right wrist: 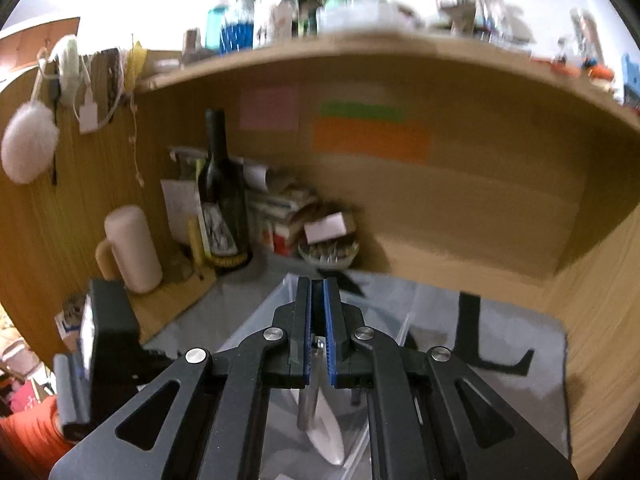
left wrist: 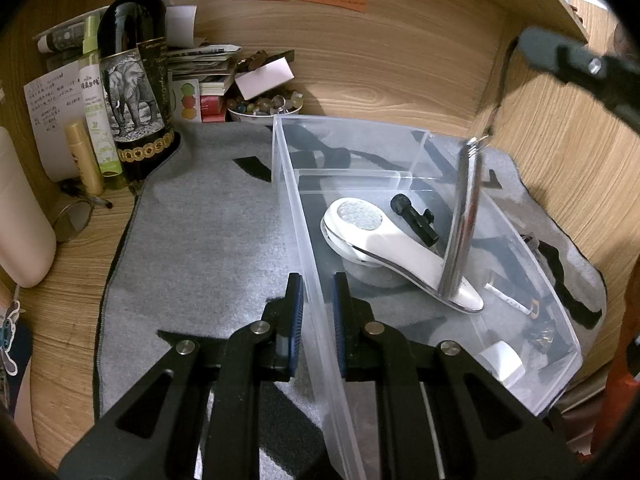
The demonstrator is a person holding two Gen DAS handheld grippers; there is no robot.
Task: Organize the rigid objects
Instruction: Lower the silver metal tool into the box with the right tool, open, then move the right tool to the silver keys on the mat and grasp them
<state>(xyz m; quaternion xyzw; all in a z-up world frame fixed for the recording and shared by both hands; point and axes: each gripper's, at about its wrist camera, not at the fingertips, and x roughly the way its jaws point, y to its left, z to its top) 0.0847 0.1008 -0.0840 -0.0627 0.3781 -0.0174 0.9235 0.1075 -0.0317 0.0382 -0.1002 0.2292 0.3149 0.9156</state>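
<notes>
1. Left claw (left wrist: 316,320): pressed together on the near wall of the clear plastic bin (left wrist: 560,320), steadying it on the grey mat (left wrist: 192,240) that covers the table.
2. Right claw (right wrist: 318,332): pinched shut on the top of a slim chrome rod (left wrist: 464,220), which hangs nearly upright inside the bin; in the left wrist view the claw itself enters at 2 o'clock.
3. Task objects: a white handheld device (left wrist: 384,240) lies at the bin's centre, a small black tool (left wrist: 414,220) just beyond it at 12 o'clock, and small white and dark items lie toward 4 o'clock.
4. Step in hand, as judged: lowering the rod into the bin. Its lower end appears to touch or sit just above the white device's handle.
5. Next move, as judged: shift the rod toward bare floor, lay it flat, then release.
6. Edges and room: an inner divider (left wrist: 352,180) closes the 12 o'clock side; the bin's right wall stands near. A wine bottle (left wrist: 134,80) and a bowl of stones (left wrist: 264,110) stand well clear at 10 and 11 o'clock.
</notes>
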